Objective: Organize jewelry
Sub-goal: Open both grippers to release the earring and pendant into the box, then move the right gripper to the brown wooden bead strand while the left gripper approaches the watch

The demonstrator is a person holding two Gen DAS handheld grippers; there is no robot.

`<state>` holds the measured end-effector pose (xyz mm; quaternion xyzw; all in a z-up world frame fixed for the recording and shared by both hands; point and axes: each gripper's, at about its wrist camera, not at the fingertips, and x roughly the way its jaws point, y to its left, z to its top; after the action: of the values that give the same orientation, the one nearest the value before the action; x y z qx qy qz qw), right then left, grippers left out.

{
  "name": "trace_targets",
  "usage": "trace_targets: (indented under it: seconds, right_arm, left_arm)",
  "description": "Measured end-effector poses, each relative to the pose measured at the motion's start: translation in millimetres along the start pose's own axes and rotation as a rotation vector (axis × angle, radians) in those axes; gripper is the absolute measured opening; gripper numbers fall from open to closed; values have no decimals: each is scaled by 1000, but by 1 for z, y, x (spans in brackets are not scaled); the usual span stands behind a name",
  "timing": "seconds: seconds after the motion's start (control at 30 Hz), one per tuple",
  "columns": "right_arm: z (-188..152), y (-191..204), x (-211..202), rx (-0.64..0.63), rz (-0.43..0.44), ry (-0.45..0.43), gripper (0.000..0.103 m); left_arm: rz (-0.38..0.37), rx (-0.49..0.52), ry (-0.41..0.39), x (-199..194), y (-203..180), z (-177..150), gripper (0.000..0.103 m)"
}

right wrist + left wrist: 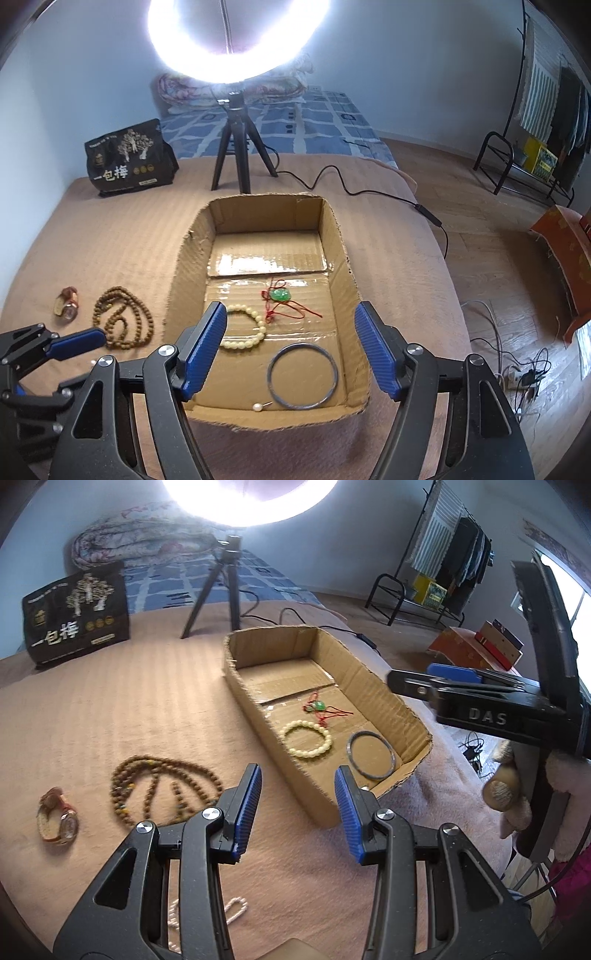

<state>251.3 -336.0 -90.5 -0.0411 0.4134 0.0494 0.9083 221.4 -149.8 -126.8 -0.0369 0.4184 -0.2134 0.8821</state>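
Note:
An open cardboard box point(255, 698) point(184, 266) sits on the tan bed cover. Inside lie a cream bead bracelet point(307, 738) point(245, 341), a grey bangle point(371, 755) point(303, 375), a green pendant on red cord point(319, 706) point(280, 294) and a small pearl earring point(257, 407). Left of the box lie a brown bead necklace point(162, 788) point(123, 321) and a watch point(59, 816) point(67, 302). A pearl strand point(229, 912) lies under my left gripper point(298, 812), which is open and empty. My right gripper point(291, 349) is open and empty above the box's near end.
A ring light on a black tripod point(236, 147) stands behind the box, its cable point(369, 192) running right. A black printed bag point(75, 613) point(129, 157) stands at the back left. The bed's right edge drops to a wooden floor with cables point(517, 369).

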Motion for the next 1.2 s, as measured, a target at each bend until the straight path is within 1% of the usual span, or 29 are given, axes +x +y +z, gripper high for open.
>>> trace_targets:
  seconds: [0.2,0.33,0.53,0.67,0.8,0.97,1.2]
  right_arm:
    - [-5,14,-22,0,16,-9,72]
    - [-10,28,-37,-9,26,-21,72]
    - [-19,55,-49,-37,70,-26,72]
    - [-30,79,-50,-68,113,-9,72]
    - [-44,101,-48,-100,150,20,72]
    - [-52,123,-39,-133,185,58,72]
    - [-45,151,-19,-148,216,109,72]
  left_arm:
    - [38,-15,-24,-28,27,-7,42]
    - [75,-37,-46,-51,53,-14,42]
    - [140,-76,-70,-83,96,-27,42]
    - [182,-90,-66,-96,122,-37,42]
    - [210,-108,-59,-103,141,-46,42]
    - [215,-145,-51,-103,162,-56,42]
    - [203,-158,-24,-92,179,-65,42]
